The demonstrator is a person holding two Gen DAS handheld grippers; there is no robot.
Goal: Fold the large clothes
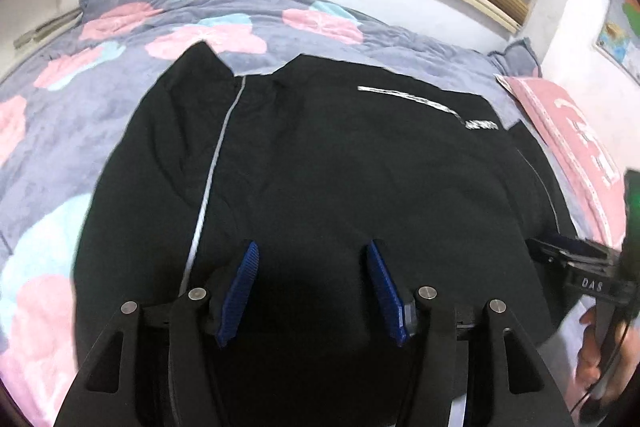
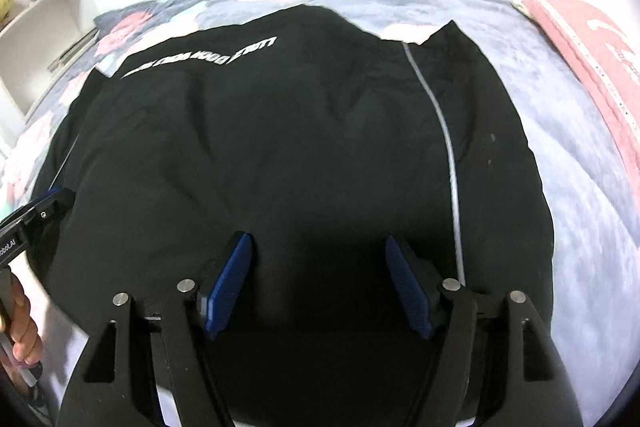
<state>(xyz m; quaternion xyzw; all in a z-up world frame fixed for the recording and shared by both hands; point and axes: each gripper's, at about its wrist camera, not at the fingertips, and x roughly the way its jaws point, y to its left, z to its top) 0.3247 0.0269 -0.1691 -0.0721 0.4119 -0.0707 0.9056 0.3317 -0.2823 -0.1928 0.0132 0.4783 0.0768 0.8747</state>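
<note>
Black jacket [image 1: 320, 167] lies spread flat across the middle of the bed, on a grey floral quilt [image 1: 60, 115]; a pink pillow [image 2: 592, 51] sits at the bed's far right corner. Left gripper [image 1: 312, 291] and right gripper [image 2: 320, 283] hover over the jacket's near edge, jaws released, nothing grasped.

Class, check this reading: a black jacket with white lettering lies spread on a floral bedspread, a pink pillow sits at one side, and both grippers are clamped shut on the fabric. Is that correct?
Not quite. The grippers are not clamped: the left gripper and the right gripper both stand open above the black jacket, as each wrist view shows. The floral bedspread and pink pillow are as stated.
</note>
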